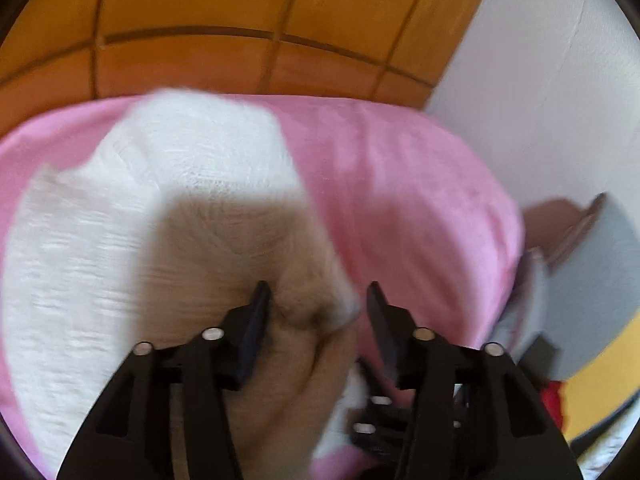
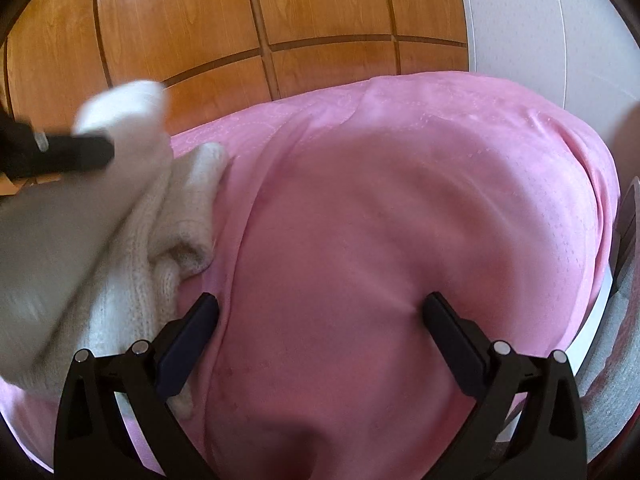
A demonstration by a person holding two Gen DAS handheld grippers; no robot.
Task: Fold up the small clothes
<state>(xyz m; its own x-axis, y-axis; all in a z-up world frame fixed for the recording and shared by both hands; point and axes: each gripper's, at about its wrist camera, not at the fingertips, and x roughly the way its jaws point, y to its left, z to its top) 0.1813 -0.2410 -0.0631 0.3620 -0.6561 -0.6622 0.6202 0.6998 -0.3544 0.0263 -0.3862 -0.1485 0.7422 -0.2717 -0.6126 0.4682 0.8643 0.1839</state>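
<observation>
A cream-white knitted garment lies spread on the pink bedcover, blurred in the left wrist view. My left gripper hangs just over its near right corner. A bunched fold sits between the fingers, but the jaws stand apart and the right pad is clear of the cloth. In the right wrist view the same garment is heaped at the left, with a finger of the left gripper showing black against it. My right gripper is wide open low over the bare pink cover, its left finger next to the knit's edge.
Orange-brown wooden panels stand behind the bed, and a white wall rises at the right. Past the bed's right edge lie grey fabric and something yellow and red.
</observation>
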